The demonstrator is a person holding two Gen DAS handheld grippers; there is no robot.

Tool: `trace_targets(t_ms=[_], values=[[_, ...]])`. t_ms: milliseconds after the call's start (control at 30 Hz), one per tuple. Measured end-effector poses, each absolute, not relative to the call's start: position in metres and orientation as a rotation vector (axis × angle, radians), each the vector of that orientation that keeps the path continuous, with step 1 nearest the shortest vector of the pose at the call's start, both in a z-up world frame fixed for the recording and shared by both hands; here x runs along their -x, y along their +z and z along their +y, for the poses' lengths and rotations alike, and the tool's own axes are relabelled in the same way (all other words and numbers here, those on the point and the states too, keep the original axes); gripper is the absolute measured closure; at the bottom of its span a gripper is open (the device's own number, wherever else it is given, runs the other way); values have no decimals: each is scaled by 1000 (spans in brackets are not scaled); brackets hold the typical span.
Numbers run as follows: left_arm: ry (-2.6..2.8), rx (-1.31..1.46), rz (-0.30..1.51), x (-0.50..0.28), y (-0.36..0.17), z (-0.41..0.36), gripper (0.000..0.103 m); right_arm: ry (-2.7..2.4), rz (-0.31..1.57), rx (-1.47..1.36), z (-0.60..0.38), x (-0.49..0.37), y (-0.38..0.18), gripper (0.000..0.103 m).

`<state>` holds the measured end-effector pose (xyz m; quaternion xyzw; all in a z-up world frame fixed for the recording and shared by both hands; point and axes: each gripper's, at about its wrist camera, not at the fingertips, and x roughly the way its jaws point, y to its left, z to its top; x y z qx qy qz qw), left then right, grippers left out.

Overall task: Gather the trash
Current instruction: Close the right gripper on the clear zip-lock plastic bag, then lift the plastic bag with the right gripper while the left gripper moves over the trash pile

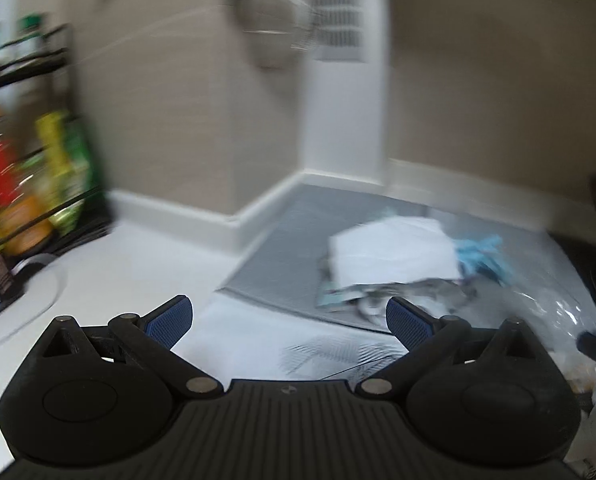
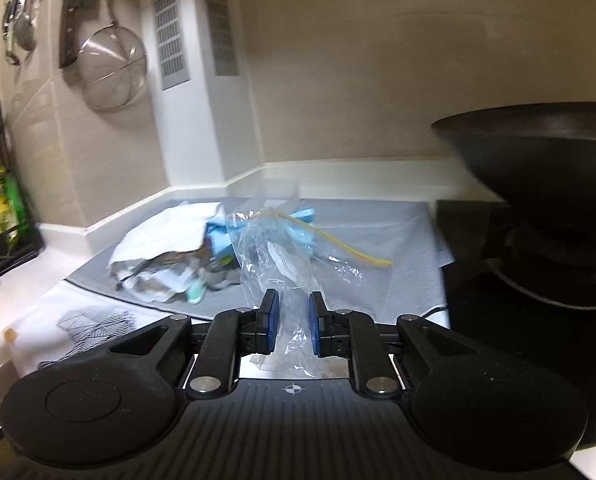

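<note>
A pile of trash lies on a grey mat point(image 2: 398, 240): crumpled white paper point(image 2: 165, 232), printed paper point(image 2: 165, 276) and blue scraps point(image 2: 302, 216). My right gripper point(image 2: 293, 324) is shut on a clear zip bag point(image 2: 281, 256) and holds its lower end; the bag stands up over the mat. My left gripper point(image 1: 289, 320) is wide open and empty, above the counter just short of the pile, where the white paper point(image 1: 394, 252) and blue scraps point(image 1: 482, 256) show. The left wrist view is blurred. The clear bag point(image 1: 558, 308) shows at its right edge.
A black wok point(image 2: 538, 152) sits on a dark stove point(image 2: 498, 312) at the right. A black rack with bottles point(image 1: 25, 184) stands at the left. A strainer point(image 2: 111, 74) and utensils hang on the tiled wall. A patterned white cloth point(image 2: 89, 324) lies on the counter.
</note>
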<state>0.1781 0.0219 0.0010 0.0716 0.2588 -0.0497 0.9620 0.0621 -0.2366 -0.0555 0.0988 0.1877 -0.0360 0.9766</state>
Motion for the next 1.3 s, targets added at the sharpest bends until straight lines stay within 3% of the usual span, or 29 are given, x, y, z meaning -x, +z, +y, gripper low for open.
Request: trace_targets(t_ms=[633,667,733,800,900,1067,1300], values=[[-336,-487,555,-267,-44,-73,0,-7,383,-84,-228,-57,-63,83],[-348,-526,558,-270,-49,-79,0,-8,381,-78,-228,-58,-63,80],[-325,-592,573,-280,-59,-89,0,-13,382,-69,-227,-60,-65,65],[-287,-576,616,-294,-62,-91,0,-30,381,-67,-227,-63,-67,36],[-269,-347,675,-311,-48,-71,0,-29,374,-39,-226,-70,-69,24],[-120,-129,652,-334,-27,-25,5,-51,397,-8,-221,-93,-76,21],[163,-181,715,-354,-38,15,5,-44,426,-37,-221,-100,-82,23]])
